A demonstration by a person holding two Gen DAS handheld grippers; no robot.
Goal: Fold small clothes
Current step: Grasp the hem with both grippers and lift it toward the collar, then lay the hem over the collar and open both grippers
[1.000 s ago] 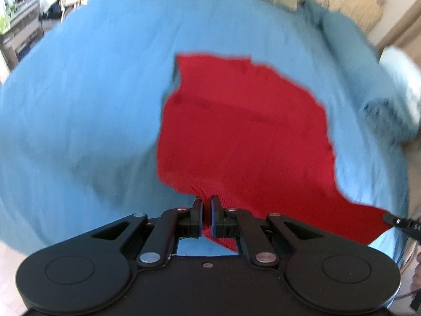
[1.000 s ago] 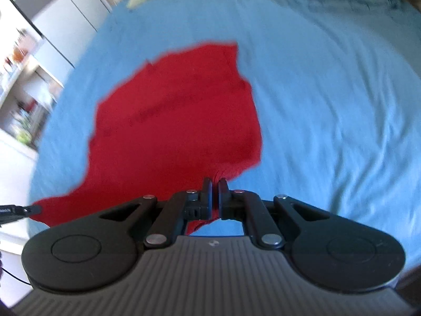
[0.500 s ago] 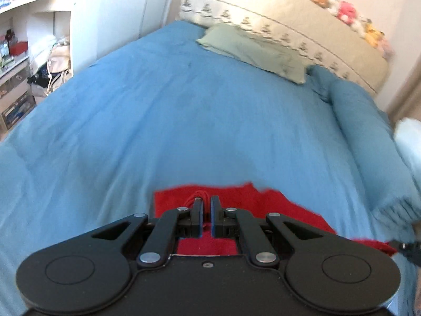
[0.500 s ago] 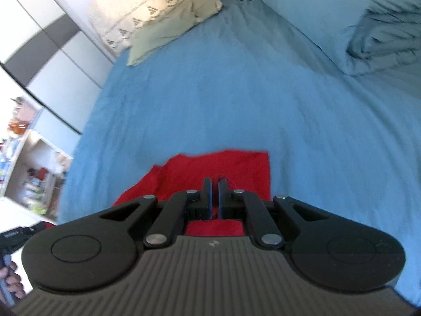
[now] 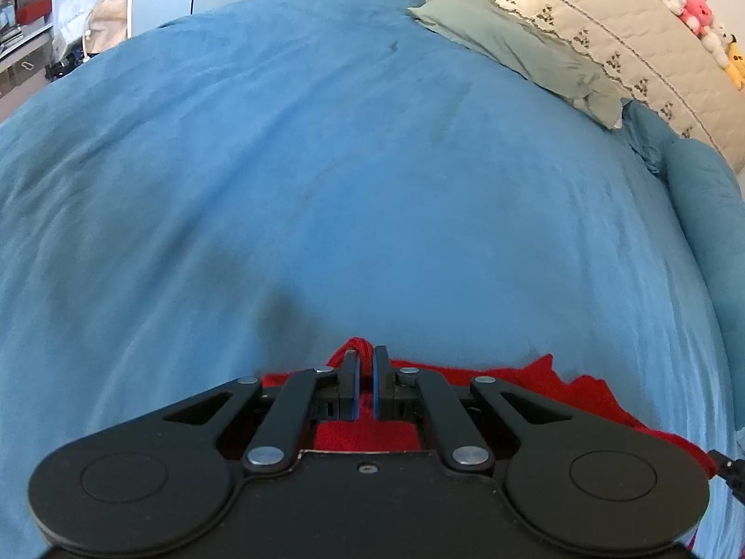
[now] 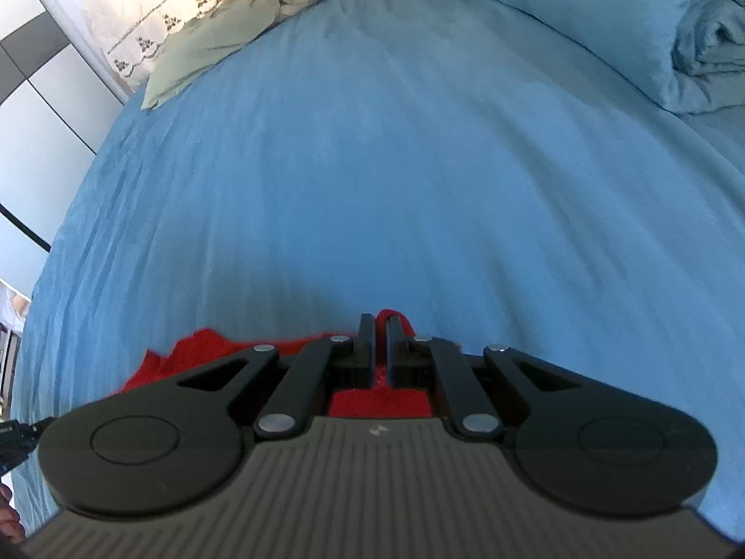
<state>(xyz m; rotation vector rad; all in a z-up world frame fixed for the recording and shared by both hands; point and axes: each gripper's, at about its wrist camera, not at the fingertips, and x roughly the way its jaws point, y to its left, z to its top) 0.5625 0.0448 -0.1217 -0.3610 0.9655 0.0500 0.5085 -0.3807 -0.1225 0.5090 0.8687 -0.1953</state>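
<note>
A red knit garment lies low over the blue bed sheet, mostly hidden under my grippers. My left gripper is shut on one edge of the garment, a red tuft showing between its tips. My right gripper is shut on another edge of the same garment, which spreads to the left of it. The tip of the other gripper shows at the far right of the left wrist view and at the far left of the right wrist view.
A green pillow and a patterned headboard lie at the far end. A folded blue duvet sits on the right side of the bed. Shelves stand left of the bed. Plush toys top the headboard.
Both grippers have swung forward and tilted up with the garment's edges; the spread red cloth, wide in view a second ago, now shows only as a strip beneath the fingers.
</note>
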